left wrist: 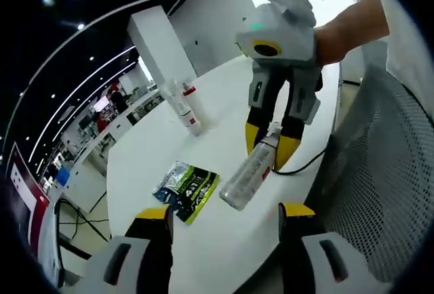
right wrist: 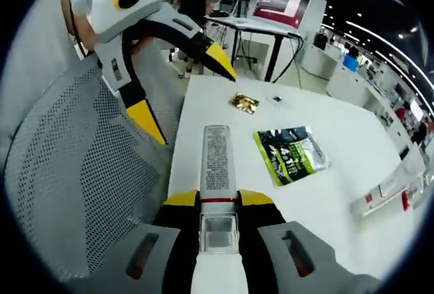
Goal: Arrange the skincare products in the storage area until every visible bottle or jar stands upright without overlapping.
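Observation:
My right gripper (right wrist: 218,199) is shut on the cap end of a clear bottle (right wrist: 217,155) with a printed label and a red band. In the left gripper view the same bottle (left wrist: 249,172) slants down from the right gripper (left wrist: 269,143), its base close to the white table (left wrist: 203,253). My left gripper (left wrist: 224,216) is open and holds nothing; it hovers above the table's near edge (right wrist: 183,89). Two slim bottles (left wrist: 188,108), one with a red cap, stand at the far side of the table (right wrist: 390,189).
A green and black sachet (left wrist: 186,189) lies flat beside the held bottle (right wrist: 291,153). A small gold packet (right wrist: 244,102) lies further back. A grey mesh chair (right wrist: 81,165) presses against the table's edge. A black cable (left wrist: 308,165) trails off the table.

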The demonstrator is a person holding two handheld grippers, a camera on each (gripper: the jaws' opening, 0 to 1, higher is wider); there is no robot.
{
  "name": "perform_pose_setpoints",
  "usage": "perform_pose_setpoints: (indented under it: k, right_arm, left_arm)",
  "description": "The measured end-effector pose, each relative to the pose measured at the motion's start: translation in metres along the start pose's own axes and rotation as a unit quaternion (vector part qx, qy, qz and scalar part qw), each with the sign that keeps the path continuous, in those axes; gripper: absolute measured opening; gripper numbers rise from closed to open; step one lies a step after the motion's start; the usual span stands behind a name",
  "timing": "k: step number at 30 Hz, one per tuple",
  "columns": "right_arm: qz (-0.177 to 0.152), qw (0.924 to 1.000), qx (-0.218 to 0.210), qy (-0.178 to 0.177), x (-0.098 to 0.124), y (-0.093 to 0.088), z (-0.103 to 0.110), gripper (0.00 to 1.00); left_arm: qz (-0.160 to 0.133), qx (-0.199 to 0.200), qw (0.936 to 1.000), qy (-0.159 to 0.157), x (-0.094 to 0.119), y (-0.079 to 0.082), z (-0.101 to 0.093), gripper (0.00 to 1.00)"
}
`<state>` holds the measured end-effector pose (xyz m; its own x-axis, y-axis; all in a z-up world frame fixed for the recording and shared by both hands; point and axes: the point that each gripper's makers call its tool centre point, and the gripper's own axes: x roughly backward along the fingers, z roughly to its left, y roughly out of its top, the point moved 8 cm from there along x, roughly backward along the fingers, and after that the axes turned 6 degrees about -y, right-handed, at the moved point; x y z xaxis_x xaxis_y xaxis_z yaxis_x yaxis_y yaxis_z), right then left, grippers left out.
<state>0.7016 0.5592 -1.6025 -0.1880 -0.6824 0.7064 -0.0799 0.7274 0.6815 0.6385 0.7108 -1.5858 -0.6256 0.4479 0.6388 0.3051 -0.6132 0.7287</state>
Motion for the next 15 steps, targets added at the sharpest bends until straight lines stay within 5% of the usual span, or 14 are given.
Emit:
perform_pose_setpoints:
  k: [5,9,15]
  right_arm:
    - [0.009,0.9995,0.028,0.009,-0.005,0.003,0.004,0.18]
    - [0.018,0.9983,0.053,0.016,-0.009,0.006,0.007,0.18]
    - [0.029,0.994,0.102,0.025,-0.014,0.009,0.015,0.18]
  left_arm:
    - [0.004,-0.017,0.9998,-0.003,-0.001,-0.002,-0.007,0.59]
    - [0.024,-0.078,0.9965,-0.017,-0.003,-0.003,-0.017,0.56]
    - [0.01,-0.063,0.9978,-0.018,-0.002,-0.001,-0.016,0.53]
